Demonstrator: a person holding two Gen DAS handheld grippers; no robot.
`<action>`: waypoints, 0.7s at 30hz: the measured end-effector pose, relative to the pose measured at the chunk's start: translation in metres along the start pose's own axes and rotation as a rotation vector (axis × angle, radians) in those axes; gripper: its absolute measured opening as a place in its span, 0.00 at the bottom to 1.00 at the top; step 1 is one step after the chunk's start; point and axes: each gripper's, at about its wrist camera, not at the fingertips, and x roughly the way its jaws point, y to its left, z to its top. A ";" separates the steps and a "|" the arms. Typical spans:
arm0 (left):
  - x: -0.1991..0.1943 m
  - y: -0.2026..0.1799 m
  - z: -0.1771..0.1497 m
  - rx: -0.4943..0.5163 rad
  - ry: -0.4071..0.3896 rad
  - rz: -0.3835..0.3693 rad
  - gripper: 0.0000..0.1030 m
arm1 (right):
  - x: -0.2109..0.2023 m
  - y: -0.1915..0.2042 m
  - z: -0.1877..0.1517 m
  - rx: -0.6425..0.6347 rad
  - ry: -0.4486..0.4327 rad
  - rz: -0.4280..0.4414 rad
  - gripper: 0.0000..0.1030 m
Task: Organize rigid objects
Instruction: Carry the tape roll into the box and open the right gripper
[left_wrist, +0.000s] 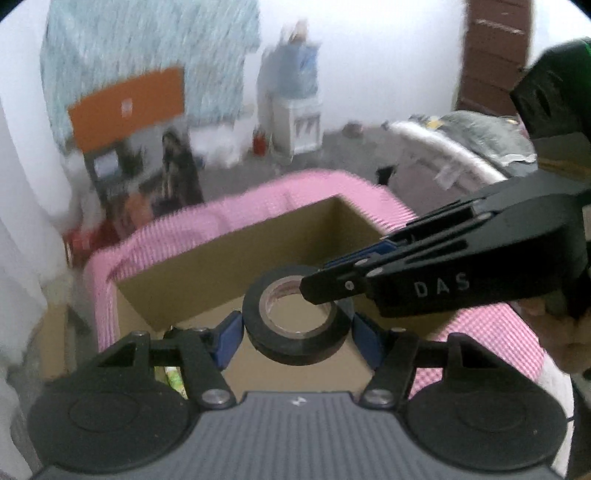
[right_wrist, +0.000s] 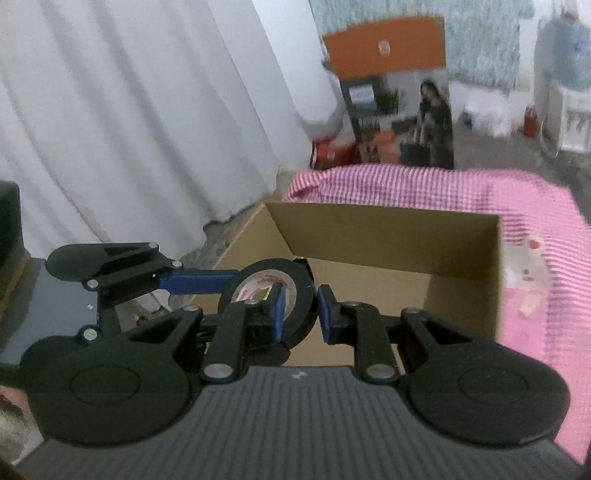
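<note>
The black tape roll (left_wrist: 297, 325) is hanging above the open cardboard box (left_wrist: 236, 254). The left gripper (left_wrist: 297, 332) is squeezing its outer sides. The right gripper (right_wrist: 298, 314) is pinching its wall, jaws narrow. A pink checked cloth (right_wrist: 524, 206) is lying around the box.

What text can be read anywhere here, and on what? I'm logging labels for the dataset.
"DAS": white letters on the side of the right gripper, seen from the left wrist.
Pink print inside the core of the black tape roll: too blurred to read.
Orange-topped printed box behind: small label and print unreadable.
</note>
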 end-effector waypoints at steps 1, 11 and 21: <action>0.013 0.011 0.007 -0.027 0.039 -0.011 0.64 | 0.014 -0.001 0.009 0.011 0.026 0.003 0.17; 0.103 0.069 0.023 -0.147 0.248 -0.025 0.64 | 0.135 -0.040 0.047 0.111 0.232 0.001 0.17; 0.156 0.089 0.020 -0.199 0.353 -0.015 0.64 | 0.201 -0.058 0.043 0.145 0.334 -0.017 0.18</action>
